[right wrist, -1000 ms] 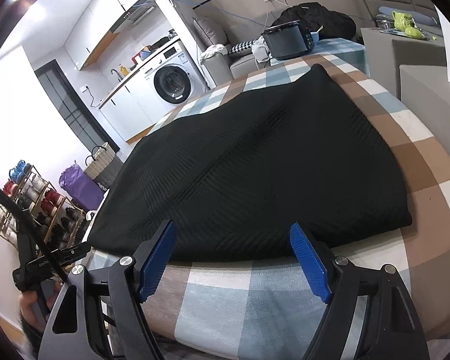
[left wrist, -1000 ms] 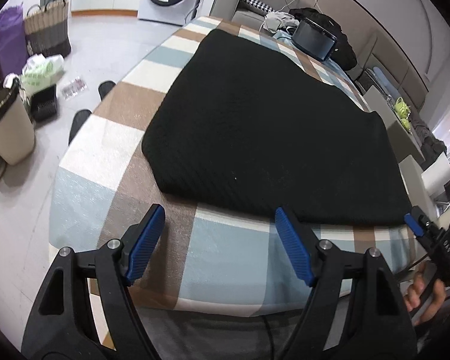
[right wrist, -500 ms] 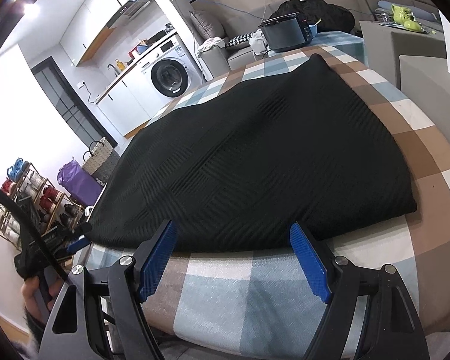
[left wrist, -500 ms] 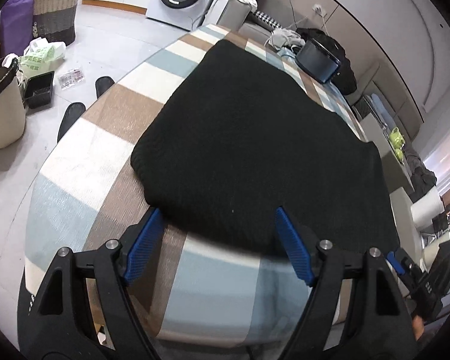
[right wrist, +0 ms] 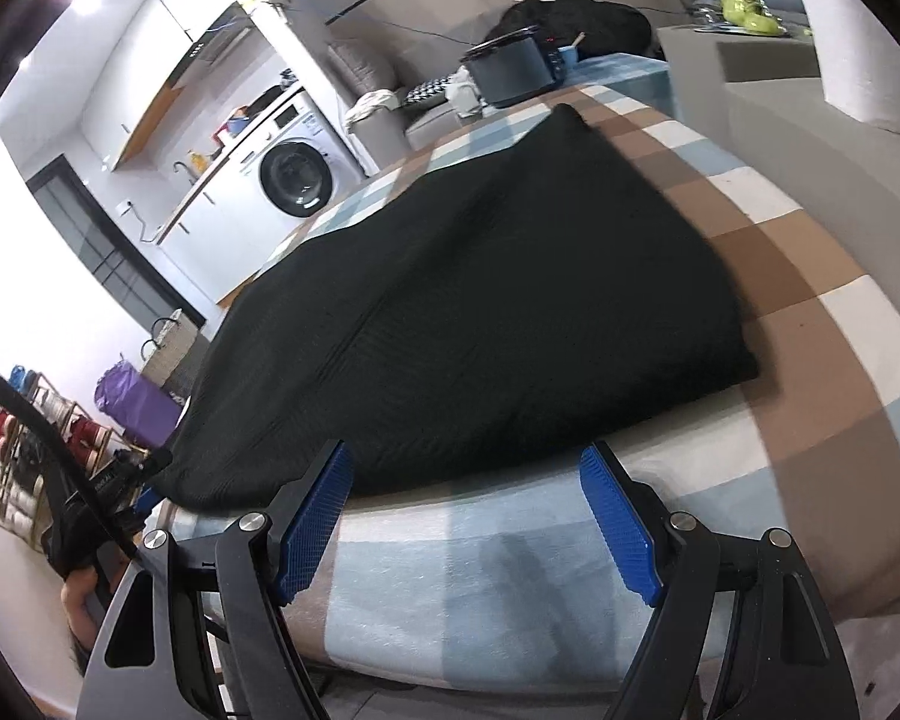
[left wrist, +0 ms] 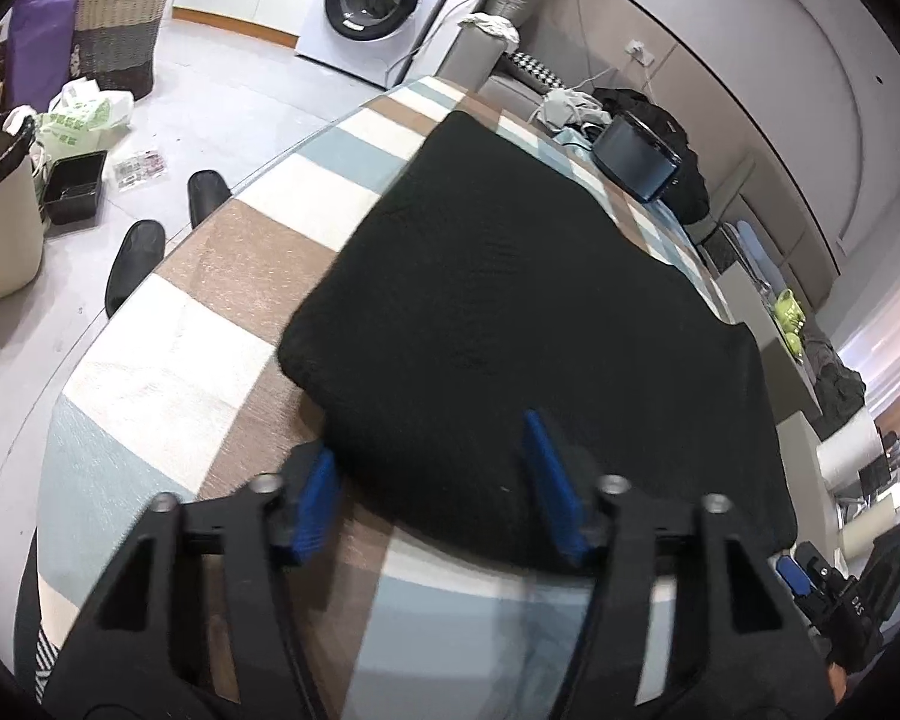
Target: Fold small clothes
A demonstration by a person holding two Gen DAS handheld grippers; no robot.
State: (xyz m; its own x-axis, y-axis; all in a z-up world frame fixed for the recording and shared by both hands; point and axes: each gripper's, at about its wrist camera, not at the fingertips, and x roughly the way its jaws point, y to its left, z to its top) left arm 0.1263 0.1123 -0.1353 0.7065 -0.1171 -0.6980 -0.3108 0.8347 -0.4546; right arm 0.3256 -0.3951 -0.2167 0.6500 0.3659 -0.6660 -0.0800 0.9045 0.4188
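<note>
Left gripper (left wrist: 432, 486) closing over the near hem

The black garment (left wrist: 528, 324) lies flat on the checked surface (left wrist: 168, 360); the jaws have just been narrowing with its edge between them, not yet pinched. The right gripper (right wrist: 468, 516) hangs open short of the hem, so the fold is only starting.

Left claw (left wrist: 435, 483) motion-blurred, grip on black cloth (left wrist: 528, 324) edge unclear, maybe touching

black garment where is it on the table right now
In both wrist views the black garment lies flat across the middle of the checked tablecloth, its near edge just ahead of both claws.
</note>
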